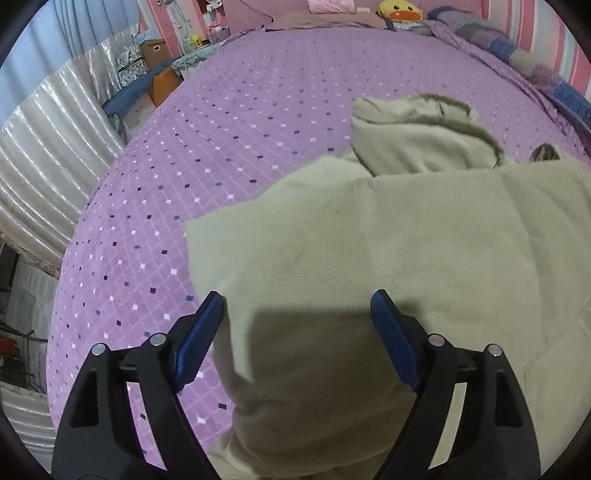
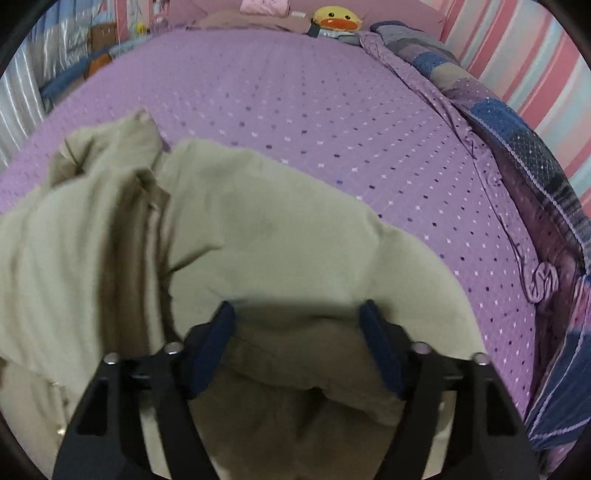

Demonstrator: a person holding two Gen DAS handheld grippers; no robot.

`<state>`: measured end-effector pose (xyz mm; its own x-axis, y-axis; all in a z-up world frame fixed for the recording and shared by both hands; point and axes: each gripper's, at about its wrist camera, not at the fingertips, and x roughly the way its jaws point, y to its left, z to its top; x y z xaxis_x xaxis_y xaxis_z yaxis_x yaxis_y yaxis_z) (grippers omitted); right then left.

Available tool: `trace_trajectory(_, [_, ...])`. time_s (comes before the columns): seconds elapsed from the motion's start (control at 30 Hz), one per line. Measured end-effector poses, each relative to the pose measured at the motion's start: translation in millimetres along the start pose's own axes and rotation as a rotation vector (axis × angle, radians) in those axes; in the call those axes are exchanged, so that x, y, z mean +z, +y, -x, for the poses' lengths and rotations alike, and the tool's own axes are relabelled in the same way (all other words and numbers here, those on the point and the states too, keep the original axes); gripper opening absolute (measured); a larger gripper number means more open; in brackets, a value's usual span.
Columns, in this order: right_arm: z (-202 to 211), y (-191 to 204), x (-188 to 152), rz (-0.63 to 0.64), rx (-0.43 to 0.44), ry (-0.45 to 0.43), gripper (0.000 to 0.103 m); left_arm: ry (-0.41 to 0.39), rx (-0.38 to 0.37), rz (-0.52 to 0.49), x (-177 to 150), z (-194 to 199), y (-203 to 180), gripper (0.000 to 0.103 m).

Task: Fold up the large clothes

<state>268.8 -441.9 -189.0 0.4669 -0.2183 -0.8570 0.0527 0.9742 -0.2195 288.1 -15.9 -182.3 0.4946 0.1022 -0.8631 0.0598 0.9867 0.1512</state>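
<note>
A large pale olive hooded garment [image 1: 388, 236] lies partly folded on the purple bed cover [image 1: 229, 147]; its hood [image 1: 417, 136] points toward the head of the bed. My left gripper [image 1: 297, 302] is open, its blue pads spread just above the garment's left edge. In the right wrist view the same garment [image 2: 258, 240] lies bunched, with folds at its left. My right gripper [image 2: 297, 314] is open above the garment's near right part, nothing between its pads.
A duck plush [image 1: 399, 11] and pillows lie at the head of the bed. A rolled patchwork quilt [image 2: 517, 140] runs along the right side by the striped wall. Boxes [image 1: 155, 48] and silver curtains [image 1: 44, 147] stand left of the bed.
</note>
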Motion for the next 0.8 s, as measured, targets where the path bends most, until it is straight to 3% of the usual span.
trace_trajectory(0.1, [-8,-8,-2,-0.020,0.010,0.028,0.013,0.010,0.001,0.012,-2,-5,0,0.085])
trace_trajectory(0.17, [-3,-16,-4,-0.040,0.032,0.006,0.006,0.013,-0.007,0.020,-4,-6,2,0.086])
trace_trajectory(0.3, [22,-47,-3,-0.159,0.082,-0.068,0.004,0.014,-0.009,0.015,-5,-8,-3,0.087])
trace_trajectory(0.47, [61,-76,0,-0.233,0.046,-0.162,0.003,0.000,0.018,-0.007,-15,9,-1,0.089])
trace_trajectory(0.6, [83,-99,4,-0.346,0.145,-0.210,0.002,-0.019,0.024,-0.018,-25,25,4,0.091])
trace_trajectory(0.7, [112,-90,8,-0.353,0.298,-0.275,0.000,-0.026,0.019,-0.008,-25,32,8,0.091])
trace_trajectory(0.8, [136,-51,19,-0.238,0.319,-0.303,0.000,-0.034,0.011,0.010,-24,39,15,0.091])
